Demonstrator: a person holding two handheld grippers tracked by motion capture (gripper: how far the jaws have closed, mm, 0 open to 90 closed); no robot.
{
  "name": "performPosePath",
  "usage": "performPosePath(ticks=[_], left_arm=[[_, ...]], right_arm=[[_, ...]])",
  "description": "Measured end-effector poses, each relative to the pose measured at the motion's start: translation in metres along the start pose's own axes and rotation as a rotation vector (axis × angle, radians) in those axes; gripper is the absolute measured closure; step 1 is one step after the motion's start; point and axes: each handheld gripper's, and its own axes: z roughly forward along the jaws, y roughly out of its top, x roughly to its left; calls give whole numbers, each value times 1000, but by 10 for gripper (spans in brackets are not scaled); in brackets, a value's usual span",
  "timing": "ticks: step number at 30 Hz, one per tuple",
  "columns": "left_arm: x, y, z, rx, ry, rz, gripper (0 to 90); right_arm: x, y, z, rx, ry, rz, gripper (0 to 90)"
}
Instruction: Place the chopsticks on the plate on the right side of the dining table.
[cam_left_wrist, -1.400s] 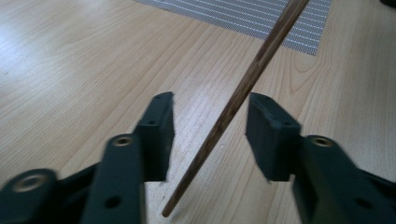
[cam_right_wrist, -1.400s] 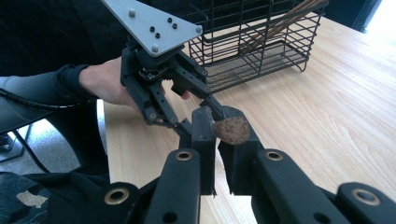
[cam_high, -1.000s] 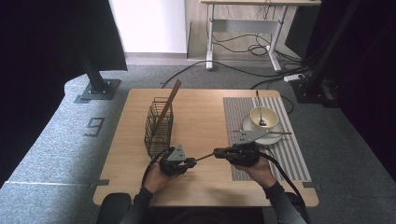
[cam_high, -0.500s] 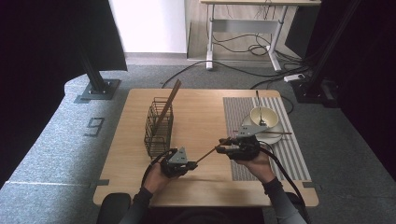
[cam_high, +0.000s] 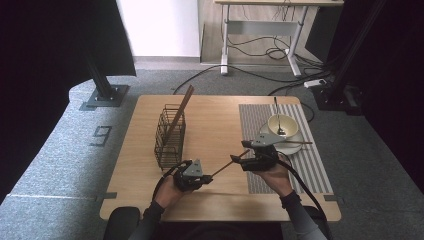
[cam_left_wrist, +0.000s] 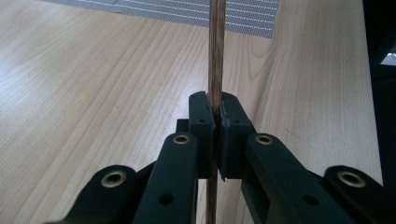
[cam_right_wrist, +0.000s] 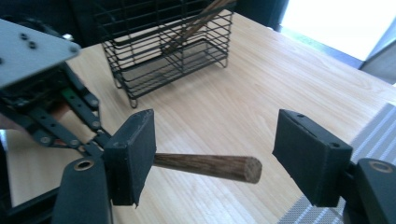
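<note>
High view puts the chopstick (cam_high: 229, 163) at lower centre, my left gripper (cam_high: 204, 178) clamped on one end while my right gripper (cam_high: 237, 159), jaws just opening, frees the other, so I fear that thin grip lets it swivel.

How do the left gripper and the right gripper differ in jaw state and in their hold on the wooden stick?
The left gripper is shut, its pads clamping the wooden stick; the right gripper stands open, and its jaws have just been opening. The left gripper bears the stick alone; in the right gripper the stick's end lies between the jaws, unpressed. Both hover above the table, facing each other along the stick.
</note>
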Motion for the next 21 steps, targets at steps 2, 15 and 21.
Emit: performPosePath(ticks=[2, 15, 21], left_arm=[[1, 0, -1, -1, -3, -2, 854], [4, -3, -2, -10, -10, -30, 854], [6, -3, -4, -13, -12, -25, 851]], right_arm=[[-2, -1, 0, 3, -10, 1, 288], [-27, -22, 9, 67, -94, 33, 266], [-37, -32, 11, 105, -129, 44, 270]])
